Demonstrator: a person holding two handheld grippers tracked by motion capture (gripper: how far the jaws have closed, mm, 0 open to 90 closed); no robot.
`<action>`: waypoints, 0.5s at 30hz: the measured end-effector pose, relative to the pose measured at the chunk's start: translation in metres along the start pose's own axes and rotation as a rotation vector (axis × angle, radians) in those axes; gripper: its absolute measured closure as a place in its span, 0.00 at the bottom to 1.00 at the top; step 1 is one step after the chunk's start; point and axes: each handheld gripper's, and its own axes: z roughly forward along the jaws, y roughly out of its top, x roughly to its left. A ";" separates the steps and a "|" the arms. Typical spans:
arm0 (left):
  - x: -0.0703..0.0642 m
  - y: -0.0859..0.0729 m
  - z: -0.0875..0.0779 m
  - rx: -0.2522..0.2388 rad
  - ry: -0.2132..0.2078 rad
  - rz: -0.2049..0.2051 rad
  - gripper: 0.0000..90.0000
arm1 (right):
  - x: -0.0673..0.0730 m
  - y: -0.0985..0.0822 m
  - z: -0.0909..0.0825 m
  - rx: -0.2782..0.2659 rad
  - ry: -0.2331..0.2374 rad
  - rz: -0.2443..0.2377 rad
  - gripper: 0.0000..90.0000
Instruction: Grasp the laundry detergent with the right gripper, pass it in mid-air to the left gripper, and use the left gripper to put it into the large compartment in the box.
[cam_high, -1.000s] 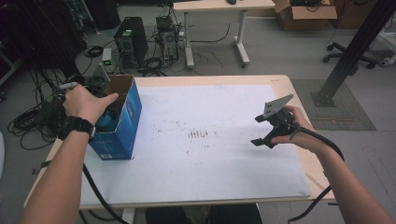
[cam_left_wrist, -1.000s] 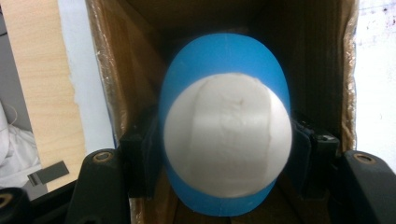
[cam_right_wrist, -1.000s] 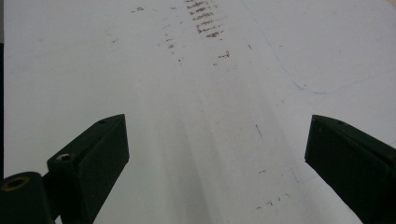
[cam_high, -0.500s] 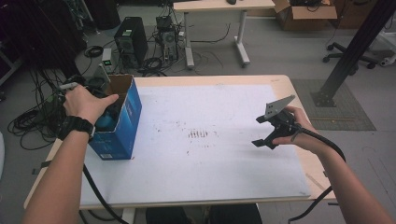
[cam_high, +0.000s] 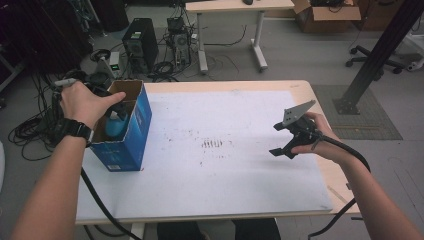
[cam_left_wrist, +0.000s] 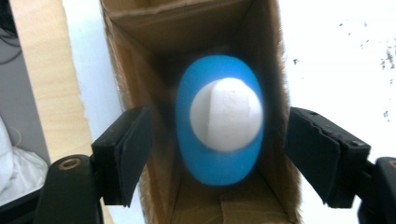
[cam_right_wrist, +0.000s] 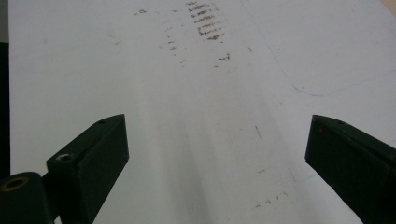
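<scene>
Fingers (cam_left_wrist: 126, 158) of both grippers released, grasping nothing.
Left gripper (cam_left_wrist: 217, 158) straddles blue bottle (cam_left_wrist: 219, 135) in box (cam_high: 135, 132); right gripper (cam_right_wrist: 215, 163) above bench (cam_high: 225, 200).

A cardboard box (cam_high: 125, 127), blue printed outside and raw brown inside, holds a smooth blue plastic bottle (cam_left_wrist: 219, 121). The table (cam_high: 220, 86) is pale wood under a matt, smudged white sheet (cam_high: 225, 180).

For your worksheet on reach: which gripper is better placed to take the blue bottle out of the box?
Left gripper: open above the box, jaws either side of the blue bottle. Right gripper is far across the table.

Wooden table (cam_high: 320, 172) under white sheet (cam_high: 225, 175), blue box (cam_high: 131, 135) atop
</scene>
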 end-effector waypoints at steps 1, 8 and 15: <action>-0.001 0.000 -0.005 -0.009 -0.002 0.006 0.24 | 0.000 0.000 0.000 0.000 0.001 -0.001 0.07; -0.012 0.005 -0.030 -0.056 -0.008 0.045 0.20 | -0.001 -0.002 -0.001 -0.003 0.001 0.004 0.07; -0.034 0.009 -0.039 -0.089 -0.059 0.122 0.17 | -0.001 -0.002 -0.004 -0.005 -0.002 0.004 0.07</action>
